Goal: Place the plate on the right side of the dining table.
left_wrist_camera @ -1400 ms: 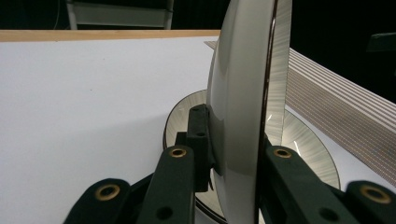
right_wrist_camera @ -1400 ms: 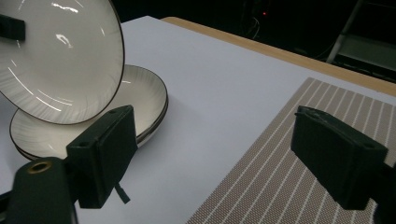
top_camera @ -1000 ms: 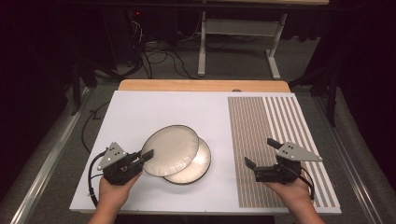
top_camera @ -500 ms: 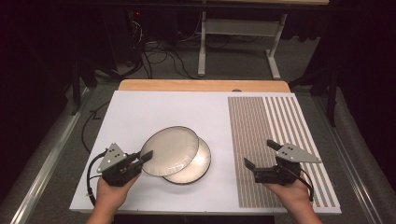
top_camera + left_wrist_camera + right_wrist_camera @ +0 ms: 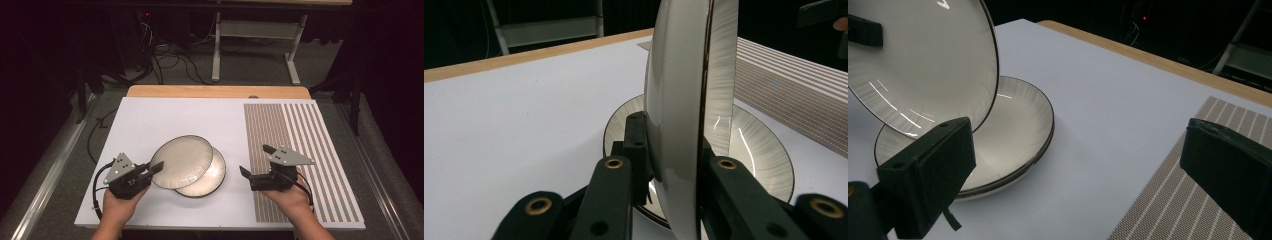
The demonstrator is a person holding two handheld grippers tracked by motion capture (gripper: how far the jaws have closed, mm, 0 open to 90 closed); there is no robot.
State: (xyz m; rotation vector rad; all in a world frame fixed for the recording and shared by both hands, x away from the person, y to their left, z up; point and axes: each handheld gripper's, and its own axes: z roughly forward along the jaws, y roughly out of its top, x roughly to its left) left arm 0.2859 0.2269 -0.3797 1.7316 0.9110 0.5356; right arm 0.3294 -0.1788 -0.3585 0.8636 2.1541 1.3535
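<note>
My left gripper [image 5: 156, 167] clamped the rim of the upper plate [image 5: 182, 161], tilted above the lower plate [image 5: 212, 177]. My right gripper [image 5: 255, 161] stood open at the striped mat [image 5: 300, 155].

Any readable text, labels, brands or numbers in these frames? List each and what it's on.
None readable. The upper plate, lower plate, white table and striped placemat carry no lettering, only lines and stripes. The left tongs and right tongs show bare plates and screws, no markings legible.

High view looks down; both gripper views (close, low) share plates [image 5: 192, 165].
</note>
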